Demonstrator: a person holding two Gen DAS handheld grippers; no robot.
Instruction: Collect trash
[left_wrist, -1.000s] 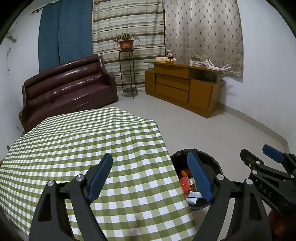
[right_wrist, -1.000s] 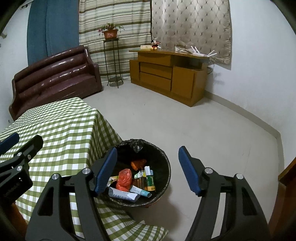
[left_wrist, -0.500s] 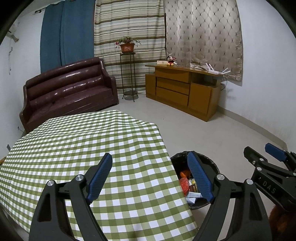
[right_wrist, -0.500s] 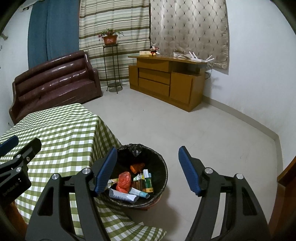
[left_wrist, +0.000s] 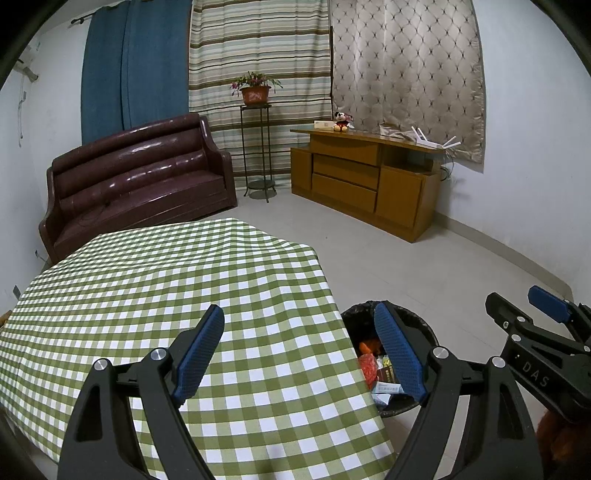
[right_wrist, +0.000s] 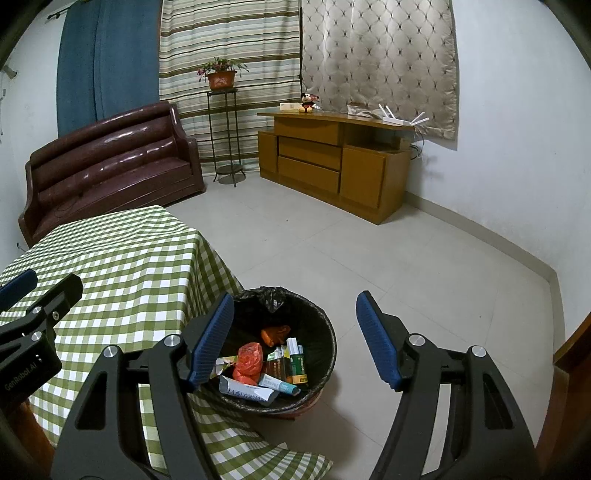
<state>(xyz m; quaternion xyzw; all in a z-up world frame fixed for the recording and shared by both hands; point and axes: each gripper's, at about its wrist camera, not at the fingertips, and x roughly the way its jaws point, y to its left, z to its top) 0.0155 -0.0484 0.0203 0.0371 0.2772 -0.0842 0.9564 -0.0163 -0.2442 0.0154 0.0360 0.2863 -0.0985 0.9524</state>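
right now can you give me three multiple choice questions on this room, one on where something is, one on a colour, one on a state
1. Where does the bin stand?
A. on the floor beside the table
B. on the sofa
C. on the cabinet

2. What colour is the checked tablecloth?
A. red and white
B. green and white
C. blue and yellow

3. What state is the right tool in?
A. shut on a bottle
B. shut on a bag
C. open, holding nothing

Answers:
1 A, it sits on the floor tiles at the table's corner.
2 B, its squares are green and white.
3 C, its blue pads stand apart with only air between them.
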